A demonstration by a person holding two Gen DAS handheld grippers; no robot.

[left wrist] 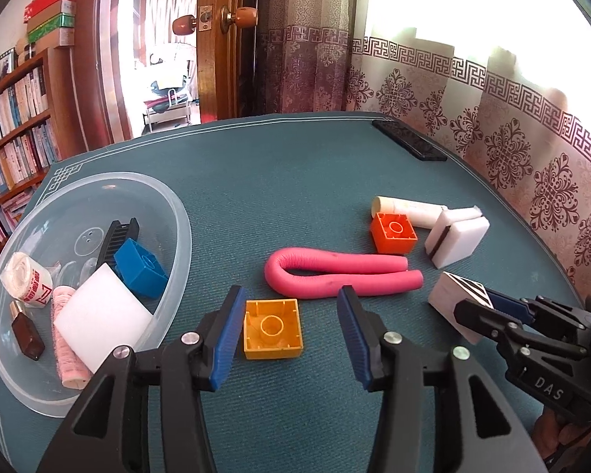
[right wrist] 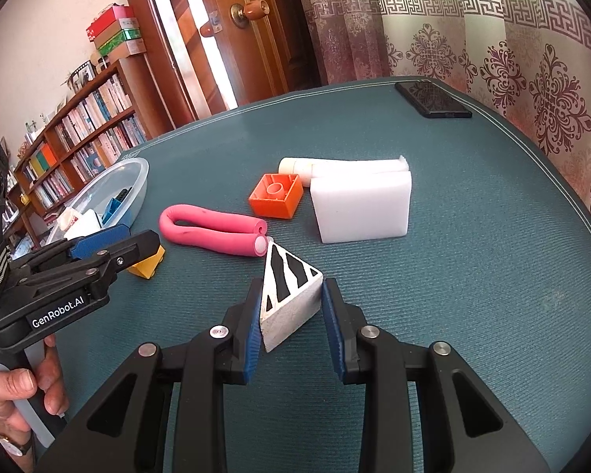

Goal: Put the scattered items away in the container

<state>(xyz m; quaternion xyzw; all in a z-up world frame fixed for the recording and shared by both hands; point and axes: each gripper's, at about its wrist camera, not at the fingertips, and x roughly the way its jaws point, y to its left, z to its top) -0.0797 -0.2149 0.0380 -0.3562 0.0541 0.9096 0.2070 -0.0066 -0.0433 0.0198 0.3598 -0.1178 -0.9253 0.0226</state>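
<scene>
Yellow plastic brick [left wrist: 273, 329] sits between the left gripper [left wrist: 291, 331]'s spread jaws, lower centre; right gripper [right wrist: 291, 323], also unclenched, brackets the striped white block [right wrist: 289, 295]; closing comes next.

Bright window glare, fisheye-warped edges, sharp focus

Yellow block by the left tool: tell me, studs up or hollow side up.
Hollow side up: the yellow block shows its open cavity and inner ring, lying flat on the table.

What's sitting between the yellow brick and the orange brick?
The pink foam tube, bent into a U, lies across that stretch between the yellow brick and the orange brick. Clearest in the left wrist view.
</scene>
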